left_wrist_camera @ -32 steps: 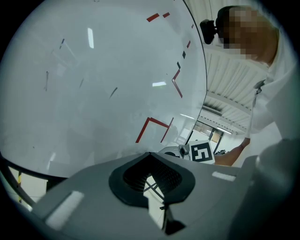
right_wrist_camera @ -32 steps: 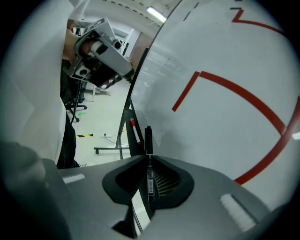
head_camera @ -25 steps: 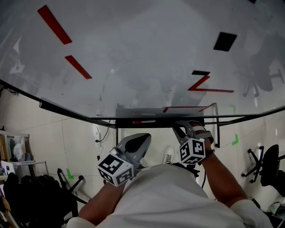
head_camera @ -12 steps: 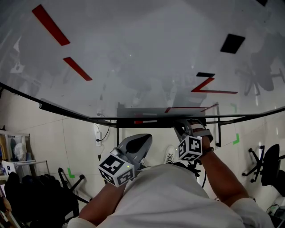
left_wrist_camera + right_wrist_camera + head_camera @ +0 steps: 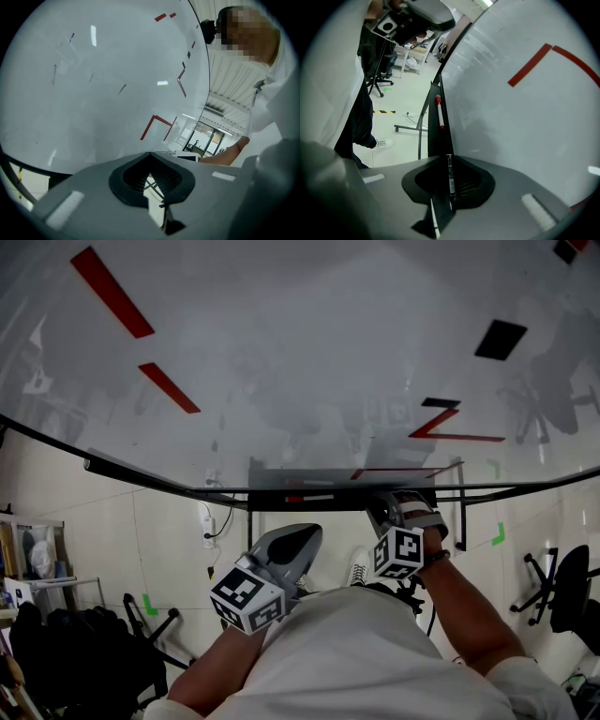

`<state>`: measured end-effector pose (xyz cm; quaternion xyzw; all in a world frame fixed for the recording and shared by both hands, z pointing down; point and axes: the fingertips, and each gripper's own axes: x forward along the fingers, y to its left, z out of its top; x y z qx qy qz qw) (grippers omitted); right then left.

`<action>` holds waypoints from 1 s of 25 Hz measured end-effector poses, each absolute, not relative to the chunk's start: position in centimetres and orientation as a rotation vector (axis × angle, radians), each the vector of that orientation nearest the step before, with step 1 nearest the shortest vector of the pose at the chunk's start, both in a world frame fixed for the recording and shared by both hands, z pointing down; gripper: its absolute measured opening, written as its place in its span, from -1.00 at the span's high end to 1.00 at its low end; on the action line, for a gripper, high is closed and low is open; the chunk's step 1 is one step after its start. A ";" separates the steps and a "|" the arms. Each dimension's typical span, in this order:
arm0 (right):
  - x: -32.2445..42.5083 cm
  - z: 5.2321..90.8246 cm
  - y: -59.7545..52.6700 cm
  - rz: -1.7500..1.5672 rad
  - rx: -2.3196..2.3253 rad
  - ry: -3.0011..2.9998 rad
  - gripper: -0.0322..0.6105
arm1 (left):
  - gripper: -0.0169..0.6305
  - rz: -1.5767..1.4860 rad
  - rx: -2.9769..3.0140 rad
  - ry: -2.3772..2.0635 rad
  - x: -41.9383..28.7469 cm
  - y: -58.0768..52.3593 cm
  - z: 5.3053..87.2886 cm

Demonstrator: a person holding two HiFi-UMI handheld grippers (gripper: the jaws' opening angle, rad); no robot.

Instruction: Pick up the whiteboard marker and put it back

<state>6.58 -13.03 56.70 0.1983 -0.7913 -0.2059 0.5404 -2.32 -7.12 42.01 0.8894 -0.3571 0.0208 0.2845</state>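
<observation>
My right gripper (image 5: 449, 161) is shut on a slim black whiteboard marker (image 5: 450, 176), which runs lengthwise between the jaws and points along the marker tray (image 5: 433, 136). A white marker with a red cap (image 5: 440, 114) lies farther along that tray. In the head view the right gripper (image 5: 398, 509) is at the tray (image 5: 375, 486) under the whiteboard (image 5: 300, 362), right of the red-capped marker (image 5: 307, 498). My left gripper (image 5: 298, 538) hangs lower, away from the tray. Its jaws (image 5: 151, 161) are shut with nothing between them.
Red and black strokes mark the whiteboard. Its stand legs (image 5: 247, 521) drop to the tiled floor. A power strip (image 5: 204, 526) hangs at the left, a cart with clutter (image 5: 37, 568) stands far left, and an office chair (image 5: 562, 587) stands at the right.
My right gripper has edged slightly up and left toward the tray with the marker still in it. The left gripper has barely moved.
</observation>
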 end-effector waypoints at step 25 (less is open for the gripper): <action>7.4 54.9 -11.9 -0.398 0.547 -1.931 0.89 | 0.90 0.060 2.398 -0.936 -1.7 -6.6 41.6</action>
